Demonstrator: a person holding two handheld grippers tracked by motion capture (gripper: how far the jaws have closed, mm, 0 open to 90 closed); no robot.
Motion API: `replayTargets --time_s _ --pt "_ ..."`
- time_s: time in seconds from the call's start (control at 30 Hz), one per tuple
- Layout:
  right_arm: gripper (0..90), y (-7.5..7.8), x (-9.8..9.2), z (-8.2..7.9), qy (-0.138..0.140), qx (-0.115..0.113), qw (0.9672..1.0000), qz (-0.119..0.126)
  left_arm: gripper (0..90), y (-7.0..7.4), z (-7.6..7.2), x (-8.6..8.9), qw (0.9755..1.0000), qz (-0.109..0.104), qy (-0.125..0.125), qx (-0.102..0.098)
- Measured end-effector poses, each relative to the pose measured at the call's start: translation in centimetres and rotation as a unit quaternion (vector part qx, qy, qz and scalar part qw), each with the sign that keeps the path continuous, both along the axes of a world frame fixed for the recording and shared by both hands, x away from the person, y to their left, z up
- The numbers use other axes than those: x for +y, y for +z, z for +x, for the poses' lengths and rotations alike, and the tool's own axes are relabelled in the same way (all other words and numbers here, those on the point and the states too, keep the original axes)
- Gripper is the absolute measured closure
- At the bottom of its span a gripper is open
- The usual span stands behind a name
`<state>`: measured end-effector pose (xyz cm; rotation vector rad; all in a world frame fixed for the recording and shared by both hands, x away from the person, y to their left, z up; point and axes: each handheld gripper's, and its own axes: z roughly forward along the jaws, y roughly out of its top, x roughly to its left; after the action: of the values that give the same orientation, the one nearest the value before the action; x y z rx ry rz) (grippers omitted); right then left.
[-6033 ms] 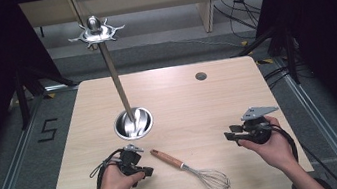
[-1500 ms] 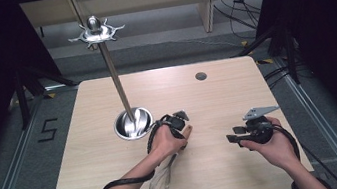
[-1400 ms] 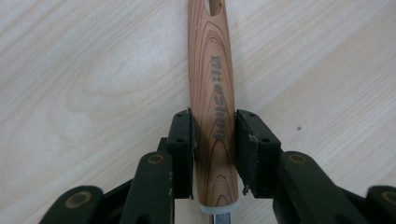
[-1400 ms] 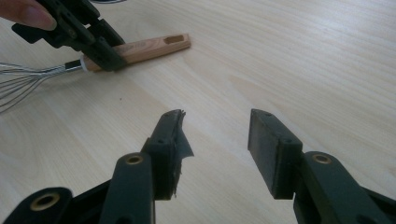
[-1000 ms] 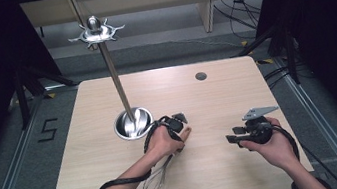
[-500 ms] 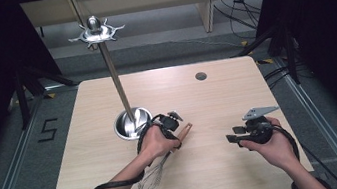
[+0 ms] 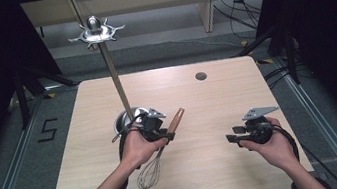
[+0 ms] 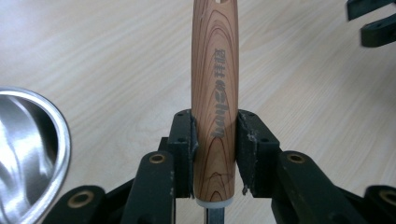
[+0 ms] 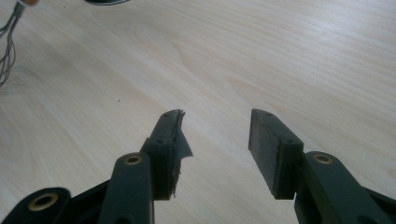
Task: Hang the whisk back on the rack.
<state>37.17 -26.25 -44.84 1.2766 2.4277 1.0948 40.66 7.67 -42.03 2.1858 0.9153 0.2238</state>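
Wooden table [image 7: 208,103]: we find the left gripper [image 7: 153,127] clamped on the whisk [image 7: 157,154] handle, held left of centre beside the bowl [image 7: 122,121]. Right gripper [image 7: 243,134] hovers, jaws apart, empty.

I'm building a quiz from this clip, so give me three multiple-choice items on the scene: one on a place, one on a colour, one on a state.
1. Where does the metal bowl stand?
A. at the foot of the tall metal stand
B. by the table's right edge
C. on the floor

2. What colour is the handle of the whisk?
A. blue
B. white
C. brown wood

3. What is the state of the right gripper?
A. shut on a spoon
B. open, nothing between its jaws
C. shut on the whisk

Key: 1 A, the high view shows the pole rising from the bowl. 2 C, wood grain shows between the pads of the left gripper. 3 B, bare table shows between its jaws.
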Motion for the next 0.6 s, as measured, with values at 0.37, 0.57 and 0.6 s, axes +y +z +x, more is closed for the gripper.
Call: replayTargets --time_s 0.37,0.57,0.6 --pt "54.6 -0.1 -0.1 0.2 0.012 -0.021 0.9997 -0.006 68.3 1.3 -2.1 3.6 0.9939 -0.087 0.022 -0.065" --pt "54.2 -0.1 -0.1 0.2 0.011 -0.024 0.9996 -0.009 68.3 1.6 -2.7 4.7 0.9875 -0.134 0.031 -0.076" --pt "54.1 -0.1 -0.1 0.1 0.008 -0.02 0.9998 -0.005 68.3 1.7 -2.8 4.9 0.9867 -0.14 0.031 -0.076"
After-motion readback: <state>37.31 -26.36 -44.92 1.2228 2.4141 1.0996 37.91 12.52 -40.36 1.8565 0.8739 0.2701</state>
